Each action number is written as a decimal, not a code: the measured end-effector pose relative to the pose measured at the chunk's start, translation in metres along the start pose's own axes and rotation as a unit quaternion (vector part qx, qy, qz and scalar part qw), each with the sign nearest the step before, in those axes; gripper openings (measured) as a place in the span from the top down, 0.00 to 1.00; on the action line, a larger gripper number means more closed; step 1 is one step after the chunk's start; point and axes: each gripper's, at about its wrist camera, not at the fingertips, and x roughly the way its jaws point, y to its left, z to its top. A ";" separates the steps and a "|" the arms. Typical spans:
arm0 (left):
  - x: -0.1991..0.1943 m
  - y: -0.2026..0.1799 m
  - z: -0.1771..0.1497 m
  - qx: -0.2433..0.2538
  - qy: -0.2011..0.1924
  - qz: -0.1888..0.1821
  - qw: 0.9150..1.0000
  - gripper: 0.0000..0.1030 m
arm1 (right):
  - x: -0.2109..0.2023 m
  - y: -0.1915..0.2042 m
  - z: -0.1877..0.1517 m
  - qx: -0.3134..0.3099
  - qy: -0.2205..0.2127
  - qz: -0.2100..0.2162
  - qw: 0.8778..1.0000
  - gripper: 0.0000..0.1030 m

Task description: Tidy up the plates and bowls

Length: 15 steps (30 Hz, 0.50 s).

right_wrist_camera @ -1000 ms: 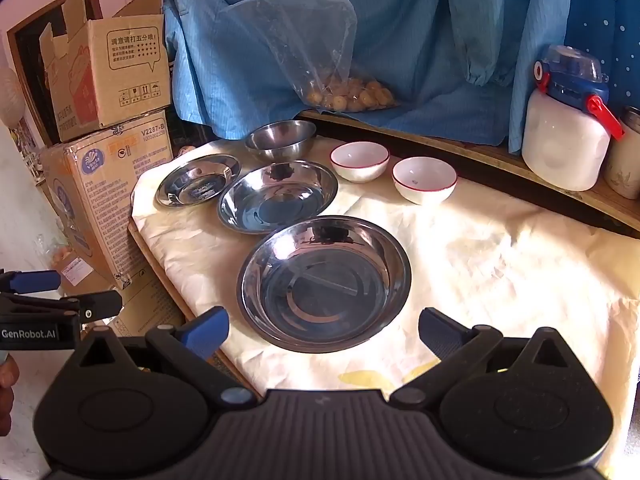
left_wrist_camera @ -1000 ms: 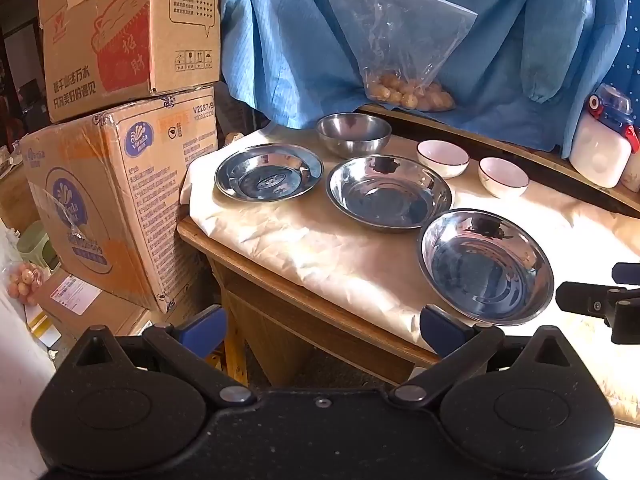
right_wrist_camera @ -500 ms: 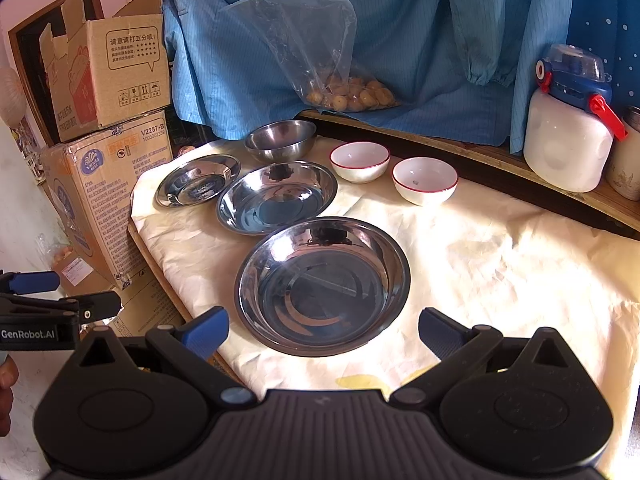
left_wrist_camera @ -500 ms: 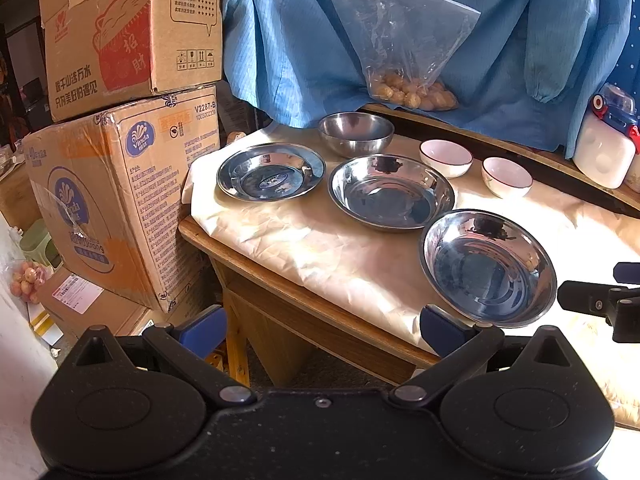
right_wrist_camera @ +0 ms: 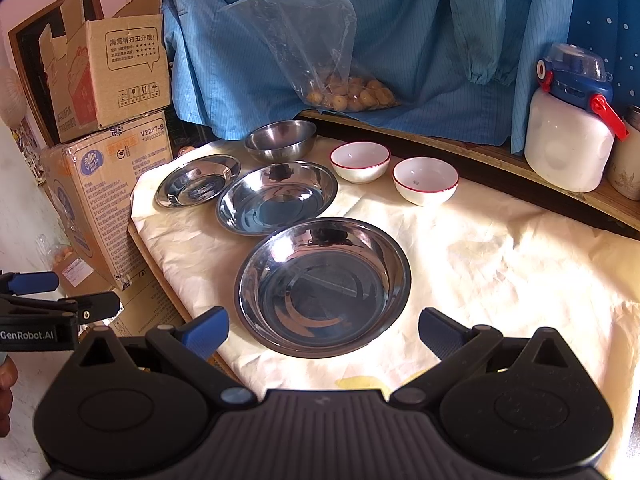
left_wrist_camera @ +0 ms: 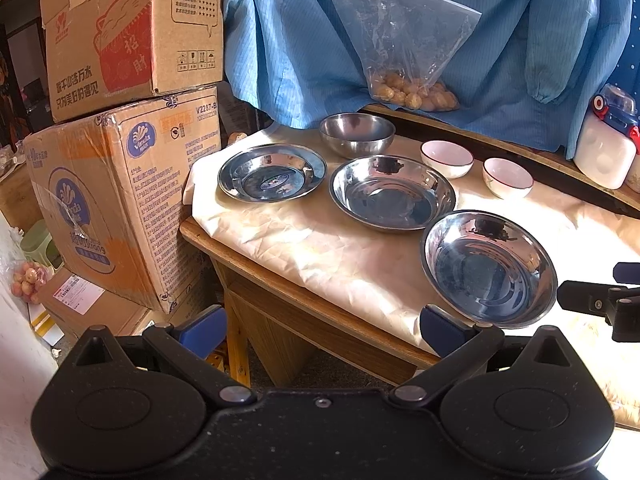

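Both tools stood with fingers apart and empty: the right gripper (right_wrist_camera: 323, 330) hung over the near rim of the large steel plate (right_wrist_camera: 322, 286); the left gripper (left_wrist_camera: 320, 332) waited off the table edge (left_wrist_camera: 304, 284). Nothing was stacked yet. Judgement: pinch the near rim squarely, lift level, and nest it with the middle plate (right_wrist_camera: 277, 197); thin steel may slip.

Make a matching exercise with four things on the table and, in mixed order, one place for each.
Things:
1. flat round steel plate
2. deep round steel bowl
3. largest round steel dish
4. white plastic jug with blue lid

Places:
A. nearest the right hand-held gripper
B. on the wooden ledge
C. beside the cardboard boxes
D. below the bag of nuts

Pairs: 1-C, 2-D, 3-A, 4-B
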 end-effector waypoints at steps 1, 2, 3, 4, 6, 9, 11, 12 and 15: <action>0.000 0.000 0.000 0.000 0.000 0.000 1.000 0.01 | 0.000 0.000 0.000 0.000 0.000 0.000 1.000 0.00; 0.001 0.001 -0.001 0.000 0.000 0.000 1.000 0.01 | -0.001 0.000 0.000 0.000 0.000 0.000 1.000 0.00; 0.004 0.008 -0.002 0.000 -0.001 -0.001 1.000 0.01 | 0.003 0.000 0.000 0.000 -0.001 -0.001 1.000 0.00; 0.004 0.007 -0.002 0.000 -0.001 0.000 1.000 0.01 | 0.005 -0.001 0.000 0.000 -0.001 -0.001 1.000 0.00; 0.004 0.012 -0.001 0.000 -0.001 -0.001 1.000 0.01 | 0.005 0.001 0.002 0.000 -0.001 -0.001 1.000 0.00; 0.003 0.014 0.000 0.000 -0.001 -0.001 1.000 0.01 | 0.003 0.001 0.001 0.000 -0.001 -0.001 1.000 0.00; 0.003 0.012 0.000 0.000 -0.001 -0.001 1.000 0.01 | 0.002 0.001 0.001 0.000 -0.001 -0.001 1.000 0.00; 0.003 0.014 0.000 0.000 -0.001 -0.001 1.000 0.01 | 0.002 0.001 0.001 0.000 -0.001 -0.001 1.000 0.00; 0.003 0.014 0.000 0.000 -0.001 -0.001 1.000 0.01 | 0.003 0.001 0.001 0.000 -0.001 -0.001 1.000 0.00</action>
